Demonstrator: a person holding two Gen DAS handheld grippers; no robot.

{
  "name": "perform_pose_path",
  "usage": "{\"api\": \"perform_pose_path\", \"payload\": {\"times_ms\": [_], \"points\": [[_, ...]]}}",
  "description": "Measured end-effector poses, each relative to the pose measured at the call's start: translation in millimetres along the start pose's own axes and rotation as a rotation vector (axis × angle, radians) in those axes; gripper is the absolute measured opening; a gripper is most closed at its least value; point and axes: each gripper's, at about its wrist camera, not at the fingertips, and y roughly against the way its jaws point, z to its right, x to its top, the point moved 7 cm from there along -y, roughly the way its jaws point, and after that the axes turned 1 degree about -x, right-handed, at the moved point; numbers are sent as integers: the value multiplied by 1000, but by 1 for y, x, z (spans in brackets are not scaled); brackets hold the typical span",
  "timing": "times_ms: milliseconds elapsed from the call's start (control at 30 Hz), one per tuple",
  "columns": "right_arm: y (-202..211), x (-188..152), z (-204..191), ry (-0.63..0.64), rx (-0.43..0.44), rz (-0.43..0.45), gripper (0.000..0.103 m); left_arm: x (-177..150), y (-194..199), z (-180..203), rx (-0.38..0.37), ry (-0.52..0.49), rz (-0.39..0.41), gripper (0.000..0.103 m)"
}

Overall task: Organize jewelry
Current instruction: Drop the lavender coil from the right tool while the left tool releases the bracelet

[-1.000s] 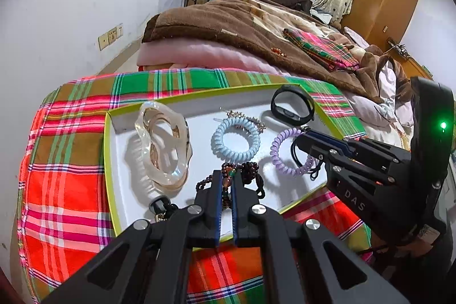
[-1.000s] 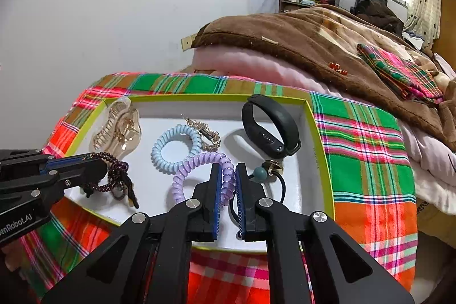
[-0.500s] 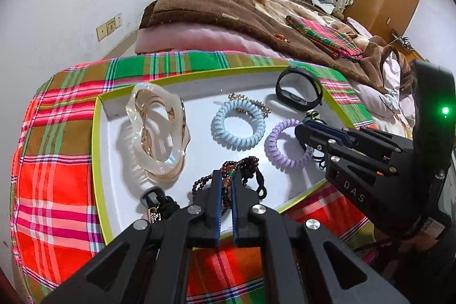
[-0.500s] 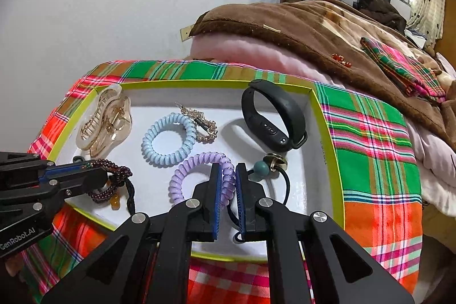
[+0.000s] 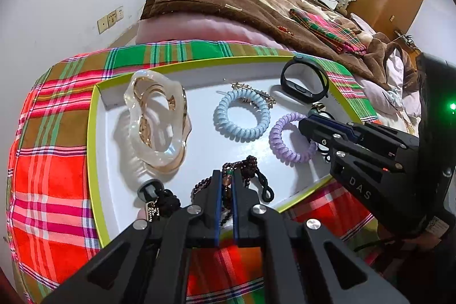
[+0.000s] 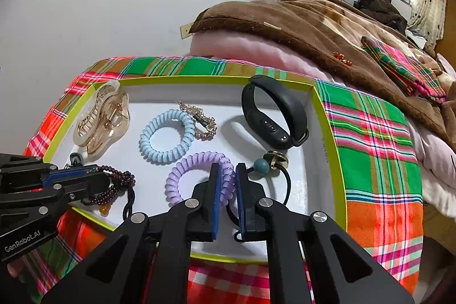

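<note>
1. Gripping a dark bead bracelet [image 5: 242, 170], the left gripper [image 5: 225, 184] has its jaws nearly together with the beads pinched between them, at the near edge of a white tray [image 5: 205, 150] with a lime rim.
2. The bracelet's beads and black cord spill out on both sides of the jaws; in the right wrist view the same bracelet [image 6: 114, 187] hangs from the left gripper [image 6: 94, 178] just above the tray floor.
3. The right gripper [image 6: 226, 181] has its jaws a little apart around one side of a purple coil hair tie [image 6: 196, 175]; whether the pads press it I cannot tell.
4. A black elastic with a teal ball [image 6: 260, 165] lies just beside the right jaw, its loop partly hidden under the fingers.
5. Elsewhere in the tray lie a blue coil hair tie [image 6: 165, 136], a clear claw clip [image 6: 101, 118], a black wristband [image 6: 273, 113] and a small gold hair clip [image 6: 199, 118] touching the blue tie.
6. A dark item with a small tag [image 5: 154, 198] sits beside the left jaw, half covered and hard to identify.
7. The tray rests on a plaid cloth [image 6: 376, 147]; its near rim is cut off by both grippers.
</note>
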Motion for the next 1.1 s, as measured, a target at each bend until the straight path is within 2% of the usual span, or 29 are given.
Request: {"api": "perform_pose_path", "payload": {"times_ms": [100,233,400,467,733,800,867,1100], "points": [[0,1,1,-3,1,3,10,0,0,0,0,3,-2,9],[2,1,0,-3,4,11,10,0,0,-1,3,7,-1,19],[3,1,0,-6,5,15,11,0,-1,-1,4,6,-2,23],[4,2,0,-6,3,19,15,0,0,-1,4,8,-1,25],[8,3,0,-11,9,32,16,1,5,-2,19,9,10,33],[10,3,1,-11,3,38,17,1,6,-1,22,6,14,36],[12,3,1,-16,2,41,28,0,7,0,25,3,14,39],[22,4,3,-21,-5,57,29,0,14,3,39,6,25,44]]}}
